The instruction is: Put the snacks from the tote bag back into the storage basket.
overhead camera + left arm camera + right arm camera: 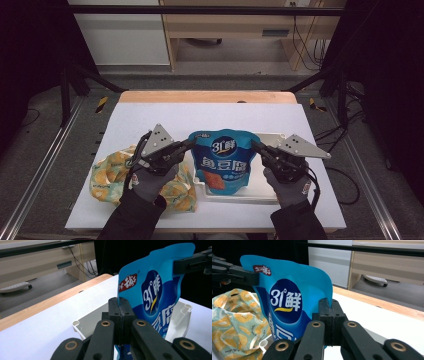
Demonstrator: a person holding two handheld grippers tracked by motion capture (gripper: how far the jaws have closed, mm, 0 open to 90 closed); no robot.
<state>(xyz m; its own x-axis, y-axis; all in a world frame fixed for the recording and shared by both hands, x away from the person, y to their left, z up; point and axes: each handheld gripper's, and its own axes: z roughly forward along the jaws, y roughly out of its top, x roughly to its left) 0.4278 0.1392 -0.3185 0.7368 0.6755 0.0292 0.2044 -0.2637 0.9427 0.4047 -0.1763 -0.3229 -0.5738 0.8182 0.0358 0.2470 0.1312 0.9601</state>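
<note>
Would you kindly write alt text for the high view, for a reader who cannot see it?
A blue snack pouch is held upright over a white tray, pinched at its upper edges by the left gripper and right gripper. They rise from gloved hands over a white table; a fruit-print bag lies at the left.

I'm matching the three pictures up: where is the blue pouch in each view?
High view: blue pouch at centre, over the white tray, between the two tools.
Left gripper view: right of centre, upright, its edge pinched in the left tool.
Right gripper view: left of centre, its edge pinched in the right tool.
Shared landmark: the pouch's dark blue round logo with white print.
</note>
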